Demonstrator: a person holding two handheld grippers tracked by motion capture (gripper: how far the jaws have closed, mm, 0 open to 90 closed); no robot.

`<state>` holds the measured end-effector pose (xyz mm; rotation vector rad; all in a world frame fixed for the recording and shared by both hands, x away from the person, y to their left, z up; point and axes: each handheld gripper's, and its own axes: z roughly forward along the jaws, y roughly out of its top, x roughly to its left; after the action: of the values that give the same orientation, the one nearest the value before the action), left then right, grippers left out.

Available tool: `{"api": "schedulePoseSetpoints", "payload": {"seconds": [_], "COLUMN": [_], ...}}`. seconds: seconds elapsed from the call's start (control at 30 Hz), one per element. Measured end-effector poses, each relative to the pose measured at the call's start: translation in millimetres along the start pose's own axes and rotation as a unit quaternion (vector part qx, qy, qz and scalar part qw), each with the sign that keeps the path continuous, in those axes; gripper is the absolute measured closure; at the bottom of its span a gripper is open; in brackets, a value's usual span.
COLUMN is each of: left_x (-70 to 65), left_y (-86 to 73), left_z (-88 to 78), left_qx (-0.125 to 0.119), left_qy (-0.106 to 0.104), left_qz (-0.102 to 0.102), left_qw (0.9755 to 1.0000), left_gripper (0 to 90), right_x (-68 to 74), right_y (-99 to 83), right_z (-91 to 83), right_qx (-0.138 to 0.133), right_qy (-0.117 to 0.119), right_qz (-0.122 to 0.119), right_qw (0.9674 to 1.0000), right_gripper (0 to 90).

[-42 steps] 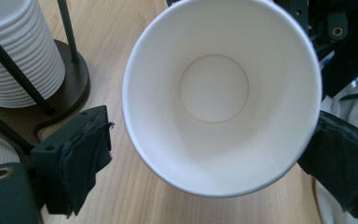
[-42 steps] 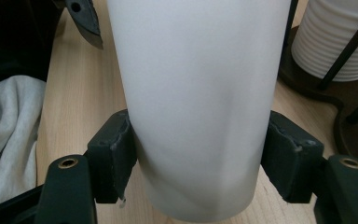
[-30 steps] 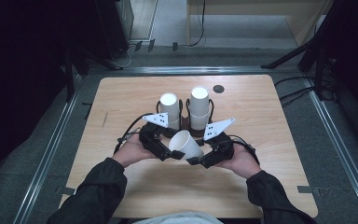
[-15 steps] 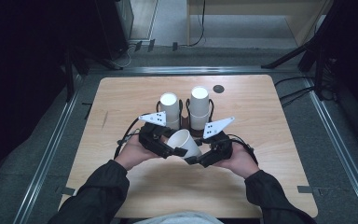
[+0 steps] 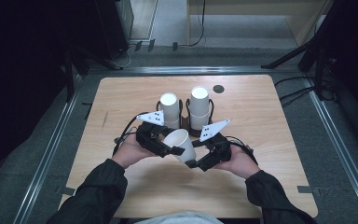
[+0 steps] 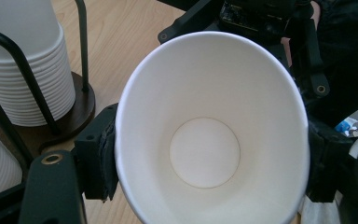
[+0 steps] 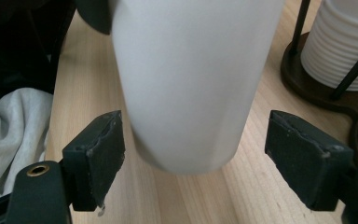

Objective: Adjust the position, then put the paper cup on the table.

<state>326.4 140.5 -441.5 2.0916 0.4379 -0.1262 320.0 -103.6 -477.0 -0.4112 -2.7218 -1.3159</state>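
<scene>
A white paper cup (image 5: 178, 140) hangs tilted above the table in front of the cup holder, its mouth facing my left gripper's camera. My left gripper (image 5: 170, 145) is shut on it; in the left gripper view the jaws press both sides of the cup (image 6: 205, 154) and squeeze its rim into an oval. My right gripper (image 5: 196, 161) stands open at the cup's base. In the right gripper view the cup's base (image 7: 191, 70) sits between the two pads (image 7: 98, 154) with a gap on each side.
Two stacks of white cups (image 5: 169, 109) (image 5: 199, 105) stand upside down in a black wire holder (image 5: 184, 112) just behind the grippers. A small dark disc (image 5: 218, 88) lies at the far side of the wooden table (image 5: 270, 177). Bare wood lies left, right and in front.
Both hands and the held cup have drifted slightly to the left. The cup stays gripped by the left gripper.
</scene>
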Motion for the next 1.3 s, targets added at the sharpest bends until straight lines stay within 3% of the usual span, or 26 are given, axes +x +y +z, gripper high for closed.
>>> {"api": "schedulePoseSetpoints", "payload": {"seconds": [0.2, 0.37, 0.6, 0.77, 1.03, 1.3], "left_x": [-1.3, -3.6, -3.5, -0.3, 4.7, 10.4], "left_y": [0.1, 0.4, 0.4, -1.0, -3.3, -6.5], "left_z": [3.3, 5.9, 6.7, 4.8, -6.1, -9.7], "left_qx": [0.026, 0.043, 0.066, 0.073, 0.074, 0.082], "left_qy": [0.007, 0.013, 0.029, 0.036, 0.044, 0.057], "left_qz": [0.013, 0.026, 0.037, 0.031, 0.017, 0.003], "left_qw": [0.9995, 0.9986, 0.9967, 0.9962, 0.9962, 0.9950], "left_gripper": [23.2, 23.2, 23.2, 23.2, 23.2, 23.1], "right_x": [2.4, 4.8, 5.8, 5.7, 3.2, 1.4], "right_y": [-3.8, -5.0, -6.5, -6.0, -9.2, -13.9], "right_z": [3.3, 2.9, 2.8, -0.4, -3.4, -13.8], "right_qx": [0.021, 0.021, 0.024, 0.020, 0.025, 0.015], "right_qy": [-0.014, -0.024, -0.034, -0.034, -0.059, -0.077], "right_qz": [-0.003, -0.013, -0.009, -0.005, 0.009, 0.006], "right_qw": [0.9997, 0.9994, 0.9991, 0.9992, 0.9979, 0.9969], "right_gripper": [20.0, 20.0, 20.0, 19.9, 19.9, 20.9]}}
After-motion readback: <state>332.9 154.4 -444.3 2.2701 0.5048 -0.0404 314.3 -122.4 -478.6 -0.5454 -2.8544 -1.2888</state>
